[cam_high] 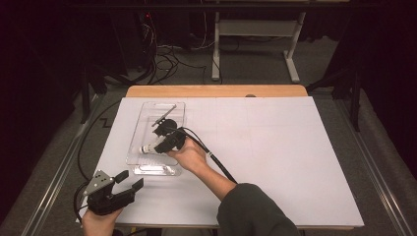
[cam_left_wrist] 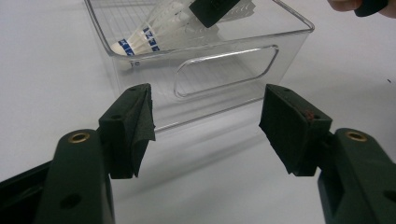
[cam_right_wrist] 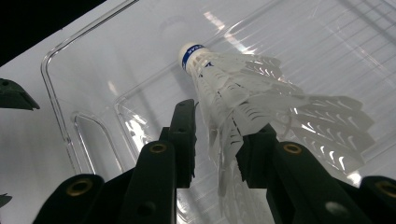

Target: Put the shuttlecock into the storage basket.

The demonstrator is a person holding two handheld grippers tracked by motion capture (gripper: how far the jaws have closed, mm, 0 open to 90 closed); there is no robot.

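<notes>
A white shuttlecock with a blue band at its cork is held by its feathered skirt between the jaws of the right tongs, inside a clear plastic bin set on the white desk. The cork is pointed toward the bin's floor, close to the near end wall with its handle cutout. The left tongs are kept wide open and empty just outside that same end of the bin. A risk is seen in the grip itself: the thin feathers could be bent or crushed if squeezed harder, or the light shuttlecock could tip out of line on release and catch the bin wall.
</notes>
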